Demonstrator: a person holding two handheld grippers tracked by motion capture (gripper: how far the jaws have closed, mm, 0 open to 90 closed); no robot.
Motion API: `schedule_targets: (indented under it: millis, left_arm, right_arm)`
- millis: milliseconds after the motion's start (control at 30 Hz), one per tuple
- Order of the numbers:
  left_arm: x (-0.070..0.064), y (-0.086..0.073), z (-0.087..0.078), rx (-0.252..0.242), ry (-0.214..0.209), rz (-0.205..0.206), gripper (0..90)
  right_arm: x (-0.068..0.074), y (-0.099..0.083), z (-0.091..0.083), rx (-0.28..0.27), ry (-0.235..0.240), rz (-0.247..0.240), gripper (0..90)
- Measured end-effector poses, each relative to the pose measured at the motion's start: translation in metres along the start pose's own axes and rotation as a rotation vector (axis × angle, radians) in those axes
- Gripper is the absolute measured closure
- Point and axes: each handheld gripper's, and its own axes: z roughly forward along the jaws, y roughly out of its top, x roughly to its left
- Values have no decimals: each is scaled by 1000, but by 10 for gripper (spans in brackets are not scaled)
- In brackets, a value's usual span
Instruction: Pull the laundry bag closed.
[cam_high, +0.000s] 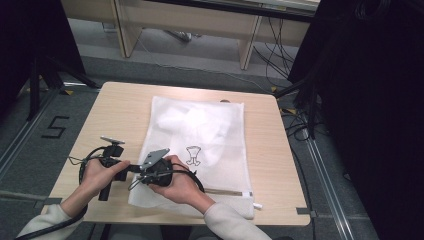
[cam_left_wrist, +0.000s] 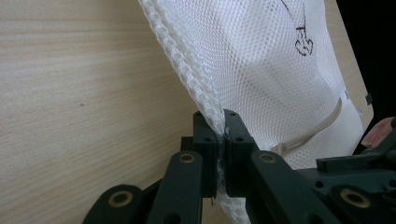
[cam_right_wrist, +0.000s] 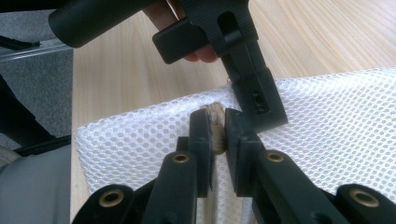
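High view: light wood-grain worktop (cam_high: 125, 107), square, with a white mesh zip bag (cam_high: 210, 135) lying flat across its middle, long axis running away from the person. Bag holds something white and bulky in its far half; small black line drawing (cam_high: 193, 155) printed near its centre. White zipper strip (cam_high: 235, 192) runs along the bag's near end, white pull tab (cam_high: 257, 205) at its right corner.

Both hands are together at the bag's near-left corner. Left hand (cam_high: 100, 172) holds the left gripper (cam_left_wrist: 221, 140), which points right into the bag's left edge. Right hand (cam_high: 180, 182) holds the right gripper (cam_right_wrist: 217, 135), grey three-cornered plate (cam_high: 155, 157) on top, sitting on the same corner.

Left gripper view: fingers together, clamped on the bag's seamed mesh edge, mesh lifted off the worktop there.

Right gripper view: fingers nearly closed on the mesh edge, with bare worktop showing through the small gap between their tips. Left gripper's fingers are just beyond, touching the same edge.
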Motion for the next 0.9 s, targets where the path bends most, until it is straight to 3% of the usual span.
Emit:
schedule_targets:
  millis: [300, 367, 467, 767, 900]
  left_arm:
    - [3, 1, -1, -3, 6, 9, 853]
    - [2, 1, -2, 1, 16, 15, 853]
    - [1, 1, -1, -19, 3, 8, 853]
    - [0, 1, -1, -11, 24, 33, 853]
    - [-2, 1, -1, -18, 23, 36, 852]
  right_arm:
    - [0, -5, -1, 8, -5, 4, 826]
    - [1, -6, -2, 12, -2, 25, 826]
    - [0, -5, -2, 4, -1, 7, 825]
    - [1, -12, -3, 11, -6, 26, 826]
    - [-1, -13, -5, 15, -4, 10, 826]
